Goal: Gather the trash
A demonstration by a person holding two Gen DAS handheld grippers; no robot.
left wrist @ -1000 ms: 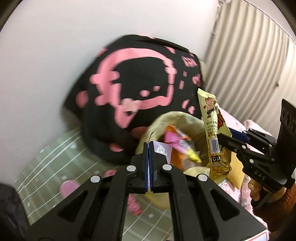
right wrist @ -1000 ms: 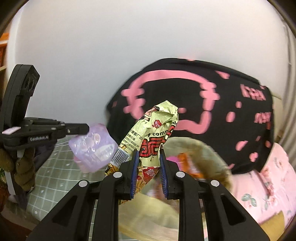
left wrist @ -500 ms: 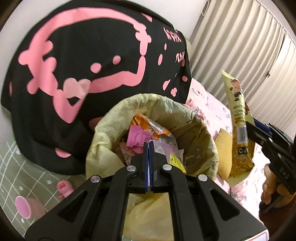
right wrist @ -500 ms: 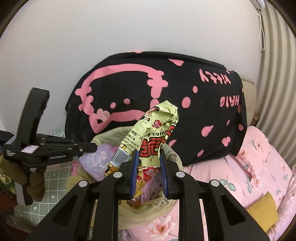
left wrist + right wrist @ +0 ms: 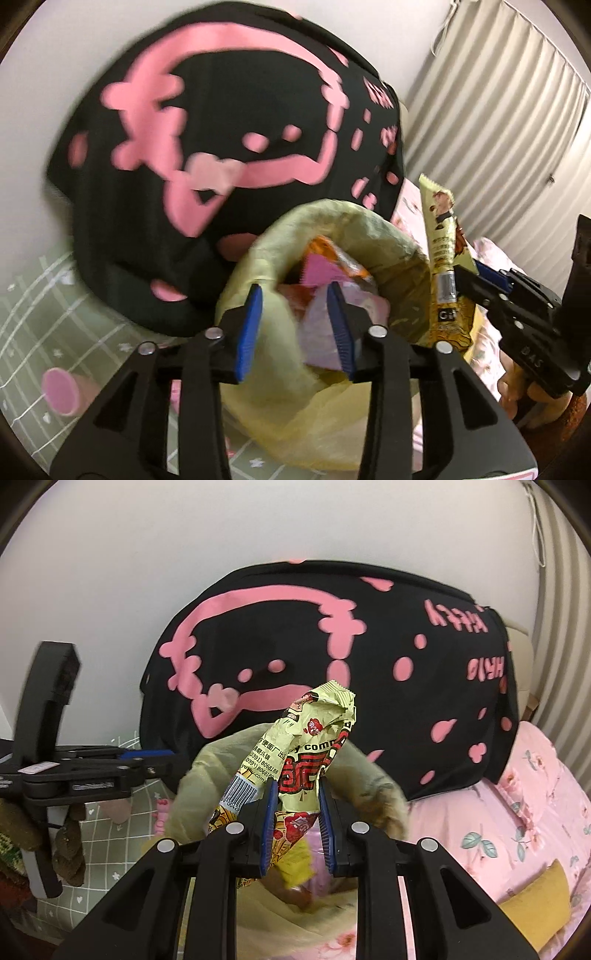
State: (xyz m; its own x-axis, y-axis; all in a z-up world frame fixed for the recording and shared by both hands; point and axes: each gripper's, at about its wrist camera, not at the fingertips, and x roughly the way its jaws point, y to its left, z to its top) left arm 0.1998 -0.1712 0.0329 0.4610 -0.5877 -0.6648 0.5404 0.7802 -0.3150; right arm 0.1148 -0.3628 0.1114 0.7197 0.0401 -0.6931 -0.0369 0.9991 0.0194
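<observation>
Left fingers [image 5: 295, 328] just parted over blurred bin bag [image 5: 332, 218]; right fingers [image 5: 297, 823] clamp wrapper [image 5: 314, 738].

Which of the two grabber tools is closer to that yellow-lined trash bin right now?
Left. The left gripper hangs over the bin's mouth, its jaws just opened, a pale wrapper loose between them. The right gripper holds its snack wrapper beside the rim.

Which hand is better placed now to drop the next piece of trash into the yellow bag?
Right. The right gripper is clamped on the noodle wrapper just over the yellow bag; the left gripper has just opened.
</observation>
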